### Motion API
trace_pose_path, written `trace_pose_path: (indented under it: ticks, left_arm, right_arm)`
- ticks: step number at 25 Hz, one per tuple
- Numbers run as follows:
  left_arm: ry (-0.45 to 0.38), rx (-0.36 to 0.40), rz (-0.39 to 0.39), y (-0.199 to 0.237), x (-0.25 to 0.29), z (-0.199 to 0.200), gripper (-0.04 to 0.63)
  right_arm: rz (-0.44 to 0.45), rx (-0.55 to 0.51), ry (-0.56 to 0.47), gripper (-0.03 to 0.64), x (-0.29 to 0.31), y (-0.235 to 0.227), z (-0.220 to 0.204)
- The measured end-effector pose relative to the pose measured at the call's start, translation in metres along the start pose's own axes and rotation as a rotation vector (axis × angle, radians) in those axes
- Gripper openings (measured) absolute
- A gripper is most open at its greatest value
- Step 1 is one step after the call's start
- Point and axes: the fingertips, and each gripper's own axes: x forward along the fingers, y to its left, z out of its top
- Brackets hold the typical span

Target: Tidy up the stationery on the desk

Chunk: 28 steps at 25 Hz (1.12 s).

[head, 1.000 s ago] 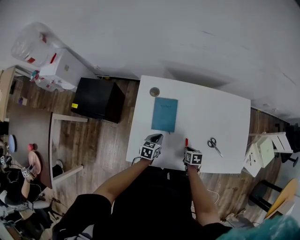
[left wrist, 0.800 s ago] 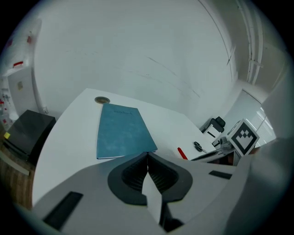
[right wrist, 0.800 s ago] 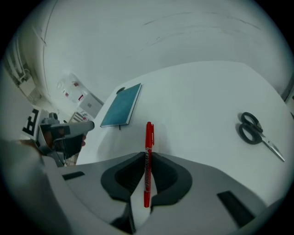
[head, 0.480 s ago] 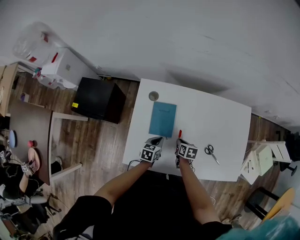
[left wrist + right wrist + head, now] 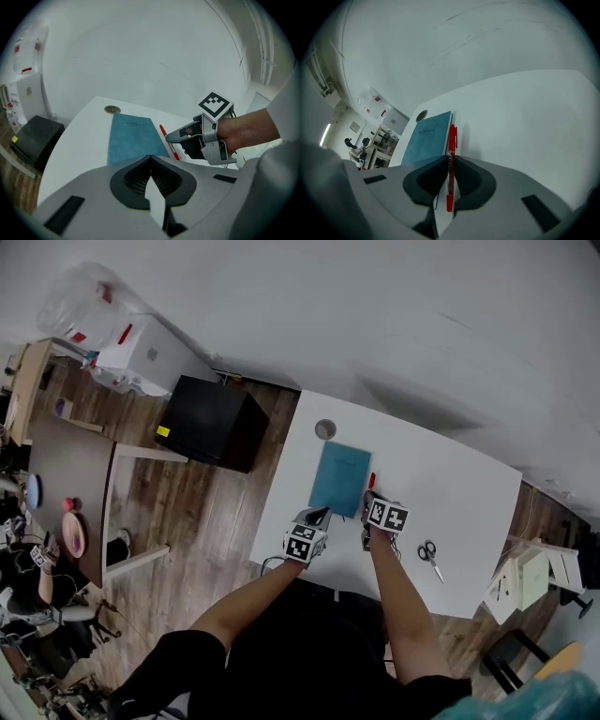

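While the left gripper rests closed (empty), the right gripper pinches a red pen.

Glossy plastic pen; matt notebook; smooth white desk.

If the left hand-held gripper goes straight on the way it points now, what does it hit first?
Most likely the notebook: its near edge lies just ahead of the left hand-held gripper. The gripper's height is unclear, so it might pass over instead.
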Motion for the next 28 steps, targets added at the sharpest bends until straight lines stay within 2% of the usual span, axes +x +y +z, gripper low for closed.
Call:
trace_pose_path:
  ticks: [4,12,19,24,28]
  left_arm:
    - [-0.008,-0.022,0.006,0.004,-0.001,-0.001,0.014]
    - [-0.011,-0.033,0.008,0.005,-0.007,-0.005,0.014]
    - [-0.049,-0.010,-0.011,0.003,-0.027,0.000,0.014]
    - [-0.066,0.029,-0.075,-0.014,-0.039,-0.011,0.014]
    - [-0.022,0.098,-0.166,-0.041,-0.039,-0.038,0.014]
  right_arm:
    - [-0.002,0.040,0.011,0.061,0.010,-0.001,0.001]
    - [0.003,0.049,0.011,0.062,0.010,0.001,-0.001]
    - [-0.007,0.037,-0.059,0.063,-0.027,0.006,-0.003]
    - [-0.048,-0.037,-0.098,0.063,-0.080,-0.001,-0.036]
    - [-0.117,-0.060,-0.103,0.063,-0.124,-0.024,-0.079]
